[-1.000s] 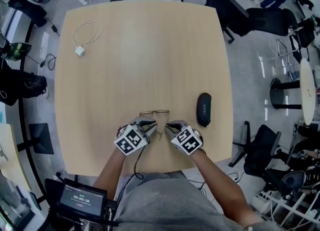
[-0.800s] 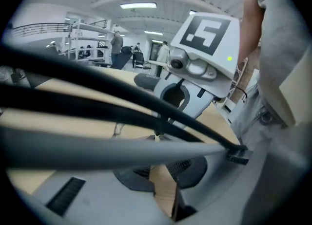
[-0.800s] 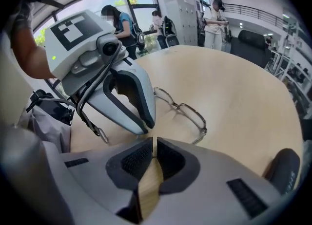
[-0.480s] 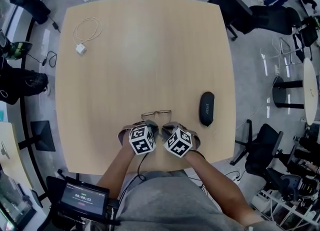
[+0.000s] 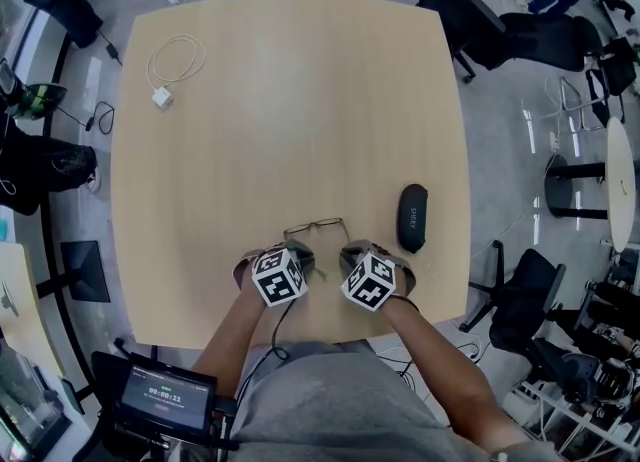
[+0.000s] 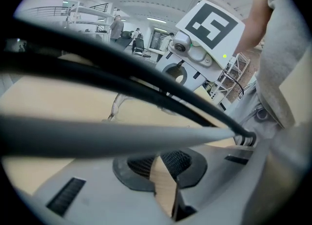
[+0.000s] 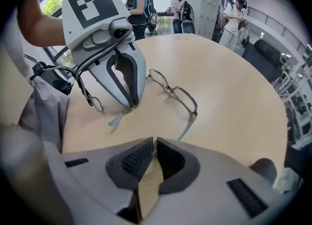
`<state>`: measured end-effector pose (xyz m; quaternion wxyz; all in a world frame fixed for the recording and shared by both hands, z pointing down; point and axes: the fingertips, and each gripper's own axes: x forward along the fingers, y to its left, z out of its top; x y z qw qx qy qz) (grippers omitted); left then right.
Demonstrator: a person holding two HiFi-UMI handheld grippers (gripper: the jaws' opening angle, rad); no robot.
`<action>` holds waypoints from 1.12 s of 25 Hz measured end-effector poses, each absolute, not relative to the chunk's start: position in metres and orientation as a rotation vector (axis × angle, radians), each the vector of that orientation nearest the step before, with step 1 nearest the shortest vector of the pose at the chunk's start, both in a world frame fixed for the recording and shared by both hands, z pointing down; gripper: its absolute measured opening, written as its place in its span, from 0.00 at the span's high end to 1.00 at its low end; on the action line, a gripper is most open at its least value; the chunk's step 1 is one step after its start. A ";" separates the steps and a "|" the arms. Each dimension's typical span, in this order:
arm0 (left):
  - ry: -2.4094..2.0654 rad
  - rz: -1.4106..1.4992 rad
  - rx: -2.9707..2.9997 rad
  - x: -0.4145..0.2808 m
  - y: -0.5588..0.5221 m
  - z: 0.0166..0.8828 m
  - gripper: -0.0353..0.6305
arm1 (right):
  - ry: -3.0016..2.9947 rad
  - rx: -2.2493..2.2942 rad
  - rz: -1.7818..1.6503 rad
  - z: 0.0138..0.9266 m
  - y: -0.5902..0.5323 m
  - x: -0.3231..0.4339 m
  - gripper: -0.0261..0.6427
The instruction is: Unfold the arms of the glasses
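Thin metal-framed glasses (image 5: pixel 315 227) lie on the wooden table (image 5: pixel 300 100) near its front edge. In the right gripper view the glasses (image 7: pixel 178 94) rest lenses down with both arms swung out. One arm's pale tip (image 7: pixel 117 119) pokes out beside my left gripper (image 7: pixel 131 103). The left gripper (image 5: pixel 297 256) sits just left of the frame and the right gripper (image 5: pixel 352 253) just right of it. The left gripper (image 6: pixel 162 163) and the right gripper (image 7: pixel 153 153) are both shut with only table showing at the pads. A dark cable crosses the left gripper view.
A black glasses case (image 5: pixel 411 218) lies right of the glasses. A white coiled cable with a plug (image 5: pixel 168 68) lies at the far left of the table. Office chairs (image 5: pixel 500 35) and people stand around the table.
Both grippers have drawn back from the glasses toward the person, came close together, then spread slightly apart. The glasses stay in place with their arms out.
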<state>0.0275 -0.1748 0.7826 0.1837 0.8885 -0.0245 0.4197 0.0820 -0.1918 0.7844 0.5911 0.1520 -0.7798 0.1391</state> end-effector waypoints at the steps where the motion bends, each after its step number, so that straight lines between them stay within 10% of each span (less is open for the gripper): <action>1: -0.076 1.173 2.500 0.027 -0.175 0.782 0.93 | -1.804 0.360 0.315 0.785 -0.194 0.087 0.92; 28: -0.086 1.173 2.483 0.011 -0.171 0.786 0.93 | -1.904 0.491 0.470 0.783 -0.200 0.107 0.92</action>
